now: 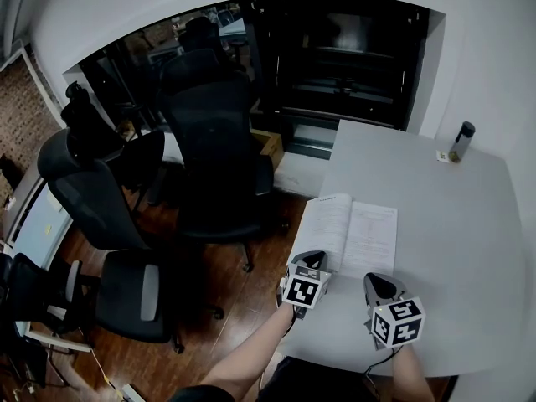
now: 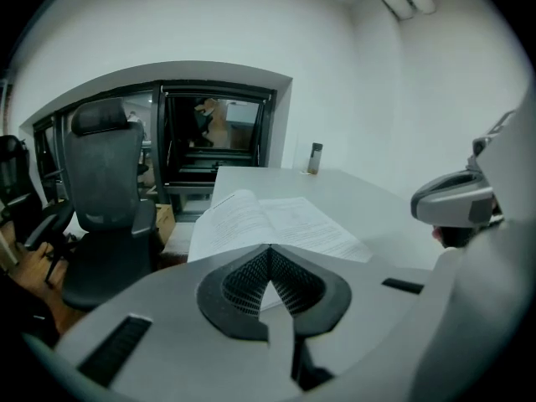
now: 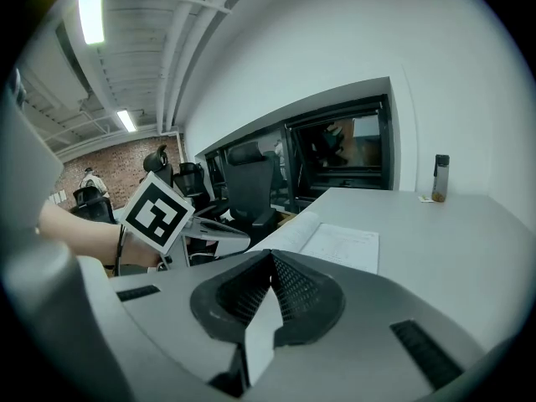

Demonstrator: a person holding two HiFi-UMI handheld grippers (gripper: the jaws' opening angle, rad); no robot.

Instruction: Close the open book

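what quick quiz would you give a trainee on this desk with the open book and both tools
1. True or false: the book lies open on the table.
2. Where does the bottle stand? A) near the table's far right corner B) on the book C) at the table's near edge
3. Fill in: the left tool and right tool each have jaws ____, with nothing between them.

Key: 1 true; 2 A; 3 shut

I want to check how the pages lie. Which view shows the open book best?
The head view: the open book shows both pages from above. Both gripper views show it only foreshortened, at a low angle.
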